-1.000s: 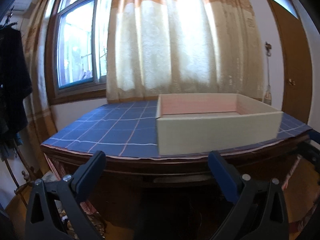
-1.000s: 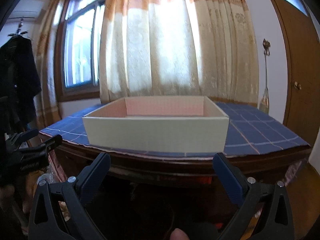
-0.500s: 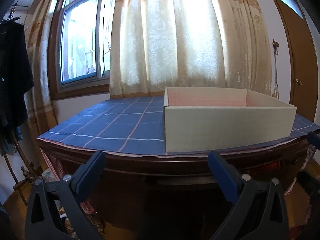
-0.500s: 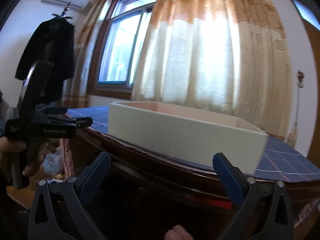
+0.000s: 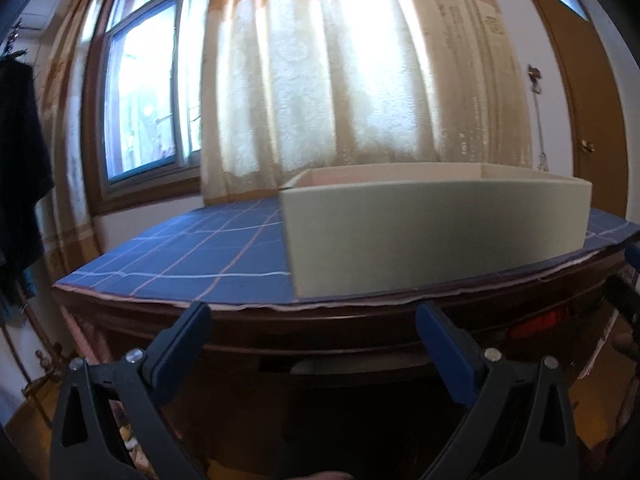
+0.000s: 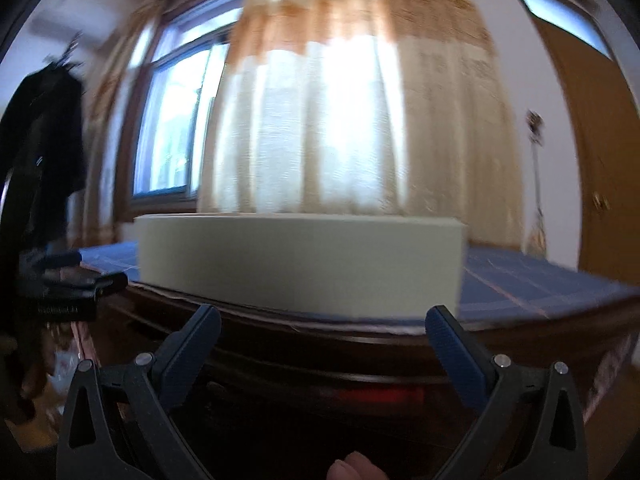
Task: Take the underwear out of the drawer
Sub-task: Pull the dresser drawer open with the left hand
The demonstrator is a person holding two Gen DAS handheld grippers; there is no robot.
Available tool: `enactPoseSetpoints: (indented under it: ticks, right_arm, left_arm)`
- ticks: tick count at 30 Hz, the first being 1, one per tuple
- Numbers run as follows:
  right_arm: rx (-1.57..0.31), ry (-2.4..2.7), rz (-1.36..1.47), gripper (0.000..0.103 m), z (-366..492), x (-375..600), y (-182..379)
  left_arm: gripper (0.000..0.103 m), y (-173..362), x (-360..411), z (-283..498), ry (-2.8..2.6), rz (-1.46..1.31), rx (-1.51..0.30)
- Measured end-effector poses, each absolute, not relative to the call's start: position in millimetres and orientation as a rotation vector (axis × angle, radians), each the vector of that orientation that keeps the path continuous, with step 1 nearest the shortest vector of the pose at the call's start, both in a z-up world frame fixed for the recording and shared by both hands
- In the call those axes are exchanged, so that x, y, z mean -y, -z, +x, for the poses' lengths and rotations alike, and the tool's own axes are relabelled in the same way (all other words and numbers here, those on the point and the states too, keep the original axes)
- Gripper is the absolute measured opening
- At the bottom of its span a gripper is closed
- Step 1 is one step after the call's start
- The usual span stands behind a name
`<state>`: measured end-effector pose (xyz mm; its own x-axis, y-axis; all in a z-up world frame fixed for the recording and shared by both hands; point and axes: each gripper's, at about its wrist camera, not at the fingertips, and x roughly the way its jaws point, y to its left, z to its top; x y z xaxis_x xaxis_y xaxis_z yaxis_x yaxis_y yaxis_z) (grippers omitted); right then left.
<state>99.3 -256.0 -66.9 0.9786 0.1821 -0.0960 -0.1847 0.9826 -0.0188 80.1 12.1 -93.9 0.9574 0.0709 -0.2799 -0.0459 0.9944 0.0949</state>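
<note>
Below the table edge, the left gripper (image 5: 312,330) and the right gripper (image 6: 322,332) are held low with fingers spread wide and nothing between them, presumably to reach the dark drawer front (image 5: 344,364) under the blue checked cloth (image 5: 192,256). No underwear can be seen; it is judged to lie inside the shut drawer. A shallow cardboard box (image 5: 436,236) sits open on top, perhaps for receiving it

right gripper (image 6: 322,322) open, empty — pale box (image 6: 300,264) on blue cloth (image 6: 540,280) ahead, blurred
</note>
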Motion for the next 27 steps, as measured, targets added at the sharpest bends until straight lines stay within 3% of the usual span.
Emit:
enactPoseSetpoints:
  ticks: [6, 20, 27]
  right_arm:
    - [-0.208, -0.130, 0.059, 0.103, 105.1, 273.6, 70.7]
    - [-0.229, -0.080, 0.028, 0.103, 106.7, 275.7, 60.7]
    - [-0.254, -0.040, 0.034, 0.103, 110.9, 281.6, 63.9]
  left_arm:
    - [0.103, 105.5, 1.2, 98.3, -0.053, 0.121, -0.246]
    - [0.103, 117.1, 35.0, 94.6, -0.013, 0.347, 0.031]
    - [0.103, 119.5, 33.0, 101.6, 0.011, 0.371, 0.032]
